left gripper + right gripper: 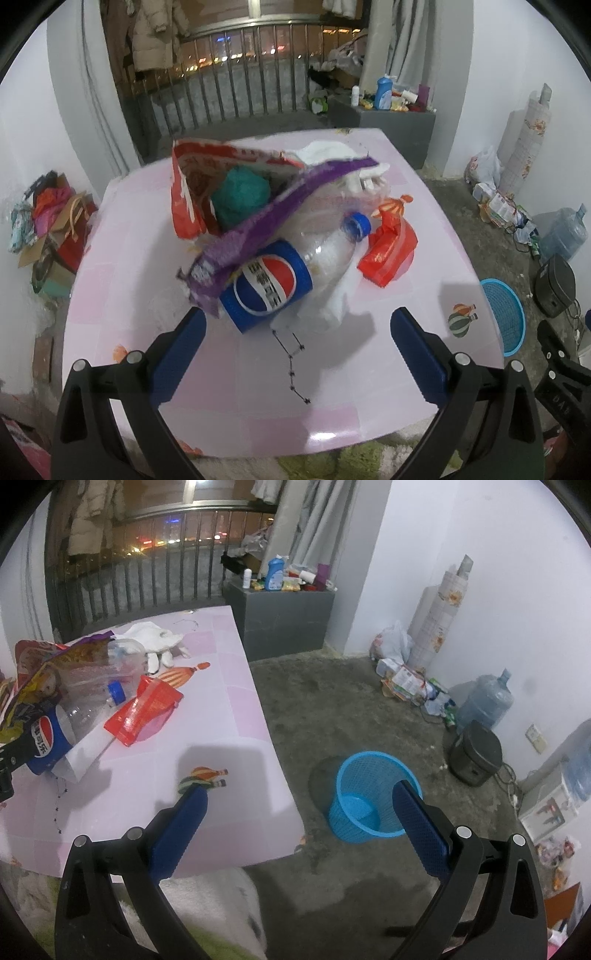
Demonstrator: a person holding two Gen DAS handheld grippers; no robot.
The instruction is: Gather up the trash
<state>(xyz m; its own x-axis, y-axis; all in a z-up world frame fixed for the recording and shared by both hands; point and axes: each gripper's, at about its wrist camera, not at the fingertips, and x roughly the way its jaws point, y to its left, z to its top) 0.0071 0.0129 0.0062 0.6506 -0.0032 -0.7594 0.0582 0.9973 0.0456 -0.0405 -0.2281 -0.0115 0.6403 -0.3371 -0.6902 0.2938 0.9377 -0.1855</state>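
A heap of trash lies on the pink table [229,406]: an empty Pepsi bottle [280,273] with a blue cap, a purple snack wrapper [266,225], a red and white bag [188,195] holding a teal crumpled ball [240,197], a red wrapper [388,247] and white paper [332,151]. My left gripper [295,332] is open and empty, just in front of the Pepsi bottle. My right gripper [299,805] is open and empty, over the table's right edge [280,771], facing the blue basket [369,797] on the floor. The Pepsi bottle [48,738] and red wrapper [144,710] show at the left of the right wrist view.
A grey cabinet [284,616] with bottles stands behind the table. A black bin [476,753], water jugs [484,701] and bags line the right wall. Paper bags [55,236] lie left of the table. A metal railing [221,88] is at the back.
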